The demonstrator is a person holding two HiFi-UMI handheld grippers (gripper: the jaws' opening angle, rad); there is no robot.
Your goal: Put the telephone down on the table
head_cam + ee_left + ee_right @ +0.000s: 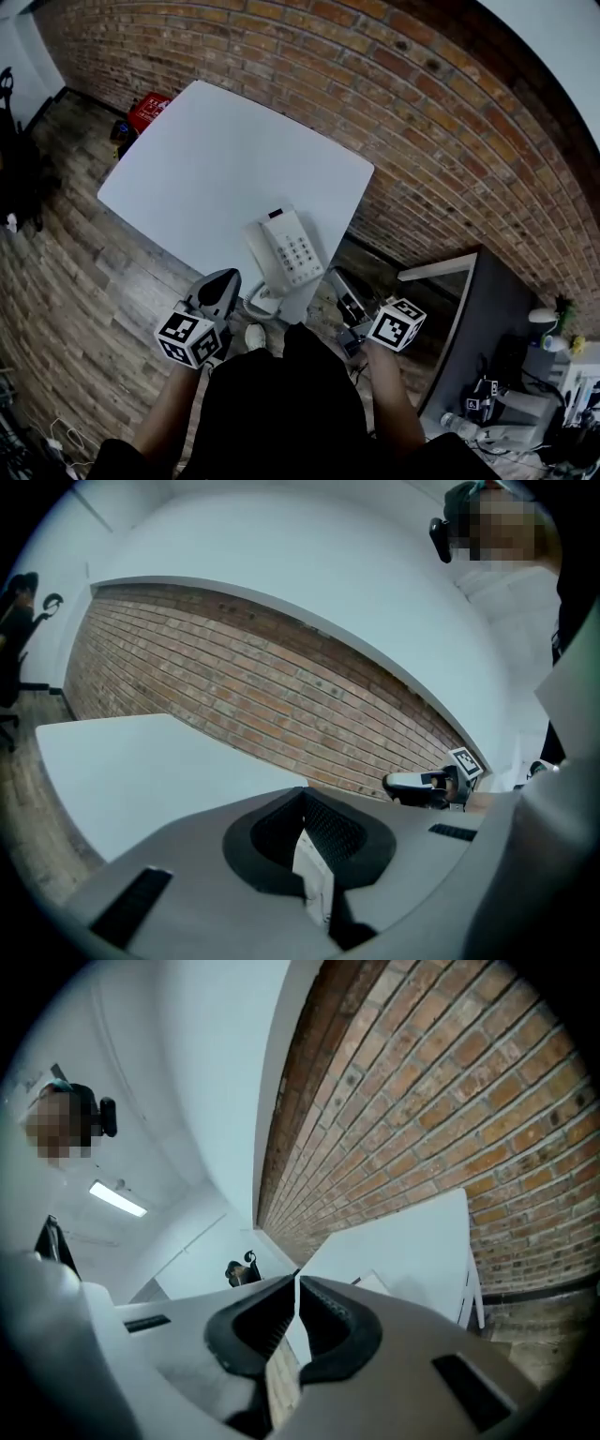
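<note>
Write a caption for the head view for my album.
Telephone at a white table's near edge by a brick wall; left gripper and right gripper hover shut before it.

Black top (pixel 281 412), black-and-white marker cubes (pixel 192 337)

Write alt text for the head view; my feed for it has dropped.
A white telephone lies at the near edge of a white table beside a brick wall. The left gripper and right gripper hover near that edge, both shut and empty, clear of the telephone.
</note>
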